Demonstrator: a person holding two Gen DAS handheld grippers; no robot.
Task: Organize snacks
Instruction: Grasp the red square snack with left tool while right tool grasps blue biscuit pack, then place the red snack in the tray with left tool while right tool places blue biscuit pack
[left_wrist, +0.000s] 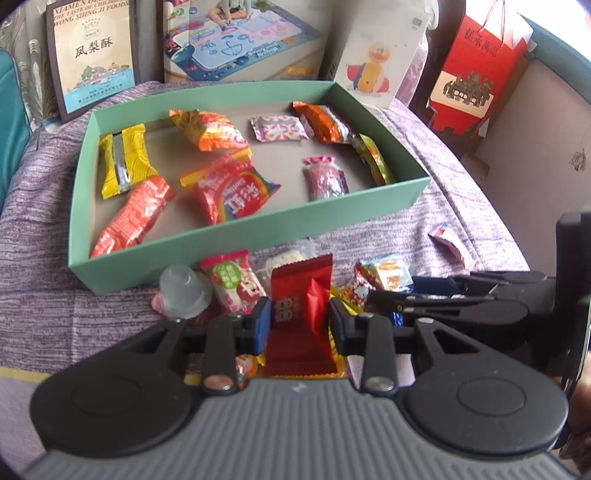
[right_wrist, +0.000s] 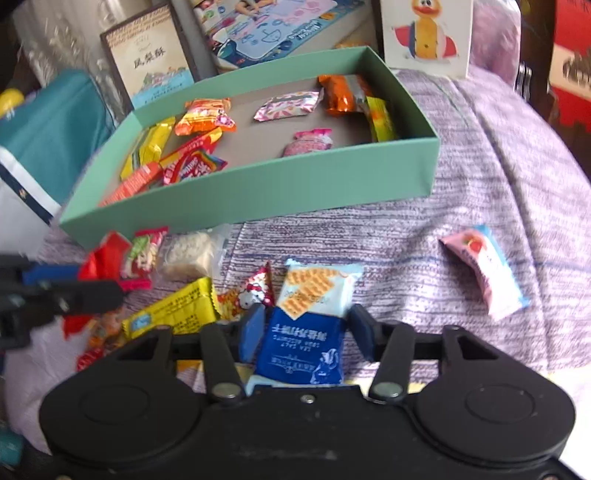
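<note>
Both claws are clenched on snacks. Left claw (left_wrist: 298, 319) grips a red foil packet (left_wrist: 301, 295) with gold characters, its blue pads pressed against the packet's two sides; the packet stands upright between them, its serrated top edge near the front wall of the green box (left_wrist: 192, 254). Right claw (right_wrist: 308, 332) grips a dark blue packet (right_wrist: 301, 350) printed with white text, and a pale blue cracker packet (right_wrist: 317, 284) lies just beyond its pads.

Inside the green box lie wrapped snacks: a yellow bar (left_wrist: 123, 162), a red rainbow pouch (left_wrist: 229, 190), an orange bag (left_wrist: 207, 129), a pink patterned sweet (left_wrist: 279, 127) and others. In front of the box, on the purple striped cloth (right_wrist: 461, 177), loose items remain: a clear jelly cup (left_wrist: 184, 291), a yellow packet (right_wrist: 177, 310), a rice cake in clear wrap (right_wrist: 188, 254). A pink strawberry packet (right_wrist: 484, 269) lies well apart to the right. Printed cartons stand behind the box.
</note>
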